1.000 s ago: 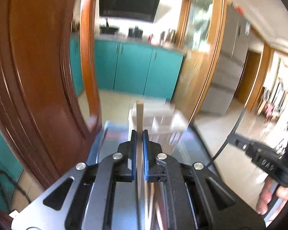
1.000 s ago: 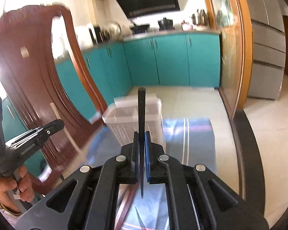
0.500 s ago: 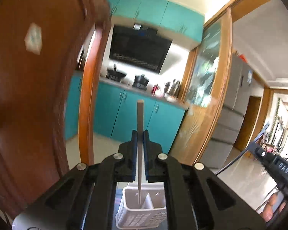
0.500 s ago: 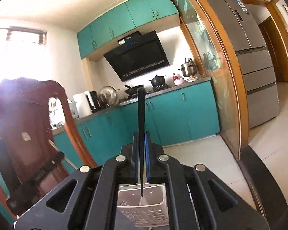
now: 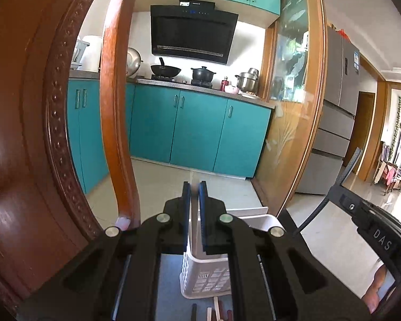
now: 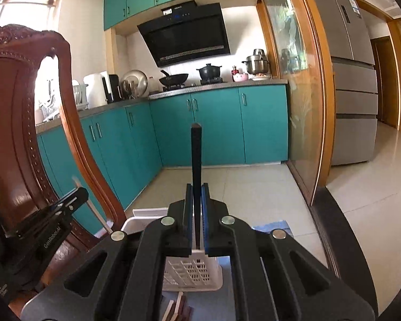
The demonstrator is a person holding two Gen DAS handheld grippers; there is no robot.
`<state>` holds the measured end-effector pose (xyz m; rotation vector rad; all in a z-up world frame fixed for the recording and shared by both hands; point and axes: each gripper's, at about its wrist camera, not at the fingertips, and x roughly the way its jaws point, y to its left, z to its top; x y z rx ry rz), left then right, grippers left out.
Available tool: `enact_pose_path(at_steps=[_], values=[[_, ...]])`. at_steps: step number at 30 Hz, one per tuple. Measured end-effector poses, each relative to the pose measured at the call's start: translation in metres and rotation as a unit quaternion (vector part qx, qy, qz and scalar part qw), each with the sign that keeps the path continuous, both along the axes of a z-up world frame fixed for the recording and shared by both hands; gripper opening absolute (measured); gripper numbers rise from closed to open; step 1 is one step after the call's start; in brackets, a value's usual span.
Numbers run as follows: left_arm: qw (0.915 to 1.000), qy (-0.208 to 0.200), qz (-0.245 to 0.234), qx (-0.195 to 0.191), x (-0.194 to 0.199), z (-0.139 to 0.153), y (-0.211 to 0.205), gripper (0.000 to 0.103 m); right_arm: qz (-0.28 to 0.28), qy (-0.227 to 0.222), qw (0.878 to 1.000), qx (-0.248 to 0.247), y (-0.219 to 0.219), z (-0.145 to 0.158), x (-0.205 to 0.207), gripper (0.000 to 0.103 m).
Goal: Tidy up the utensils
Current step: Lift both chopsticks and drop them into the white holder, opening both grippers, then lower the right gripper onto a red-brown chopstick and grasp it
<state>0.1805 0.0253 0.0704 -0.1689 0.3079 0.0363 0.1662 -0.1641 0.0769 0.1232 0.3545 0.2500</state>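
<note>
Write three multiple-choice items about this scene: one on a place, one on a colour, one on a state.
1. Where is the white basket?
A. On the kitchen counter
B. Just below the right gripper
C. On top of the fridge

2. What colour are the kitchen cabinets?
A. Teal
B. White
C. Red

3. What state is the right gripper in?
A. Open and empty
B. Shut on a dark chopstick
C. Shut on a spoon

Answers:
1 B, its perforated wall shows under the fingers.
2 A, all doors are teal.
3 B, the chopstick stands upright between the closed pads.
</note>
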Motion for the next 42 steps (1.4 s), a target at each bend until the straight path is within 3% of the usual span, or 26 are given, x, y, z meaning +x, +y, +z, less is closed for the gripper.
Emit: enact_pose_path(at_steps=[6,8,13,16,18,20,23,26,28,32,36,38,42], values=[[0.9996,0.005,-0.004,0.026,-0.008,-0.002,-0.001,0.011,-0.01,-0.002,1.0,-0.008,-0.004,-0.004,-0.01,0.027],[0.9994,0.007,-0.007,0.034,-0.015,-0.004,-0.002,0.018,-0.011,-0.016,1.0,-0.017,-0.008,-0.002,-0.021,0.046],[0.999,0.002,-0.011,0.043,-0.036,-0.007,0.0,0.031,-0.01,-0.051,0.999,0.004,-0.032,-0.016,-0.058,0.051],[0.9987,0.014,0.004,0.049,-0.048,-0.021,0.005,0.034,0.009,0.003,1.0,0.013,-0.037,-0.044,-0.061,0.051],[0.9975,0.037,0.013,0.058,-0.047,-0.032,0.008,0.035,0.018,0.084,0.996,-0.015,-0.028,-0.071,-0.049,0.051],[0.9949,0.077,0.016,0.063,-0.044,-0.047,0.012,0.036,0.044,0.202,0.977,-0.052,-0.01,-0.114,-0.029,0.047],[0.9884,0.144,0.012,0.048,-0.037,-0.07,0.021,0.036,0.078,0.29,0.951,-0.07,0.014,-0.152,-0.017,0.047],[0.9743,0.224,0.004,0.02,-0.026,-0.097,0.031,0.037,0.089,0.305,0.943,-0.096,0.033,-0.165,-0.018,0.043],[0.9668,0.255,-0.001,0.012,-0.022,-0.108,0.033,0.04,0.096,0.312,0.939,-0.111,0.045,-0.172,-0.019,0.038],[0.9624,0.27,-0.01,0.025,-0.022,-0.115,0.029,0.05,0.093,0.318,0.934,-0.135,0.061,-0.183,-0.017,0.033],[0.9545,0.296,-0.028,0.027,-0.017,-0.126,0.022,0.051,0.088,0.309,0.932,-0.169,0.076,-0.188,-0.018,0.03],[0.9514,0.305,-0.034,0.029,-0.016,-0.132,0.018,0.051,0.08,0.313,0.932,-0.163,0.077,-0.188,-0.017,0.011],[0.9473,0.315,-0.045,0.04,-0.02,-0.142,0.011,0.054,0.045,0.327,0.932,-0.146,0.056,-0.186,-0.01,0.007]])
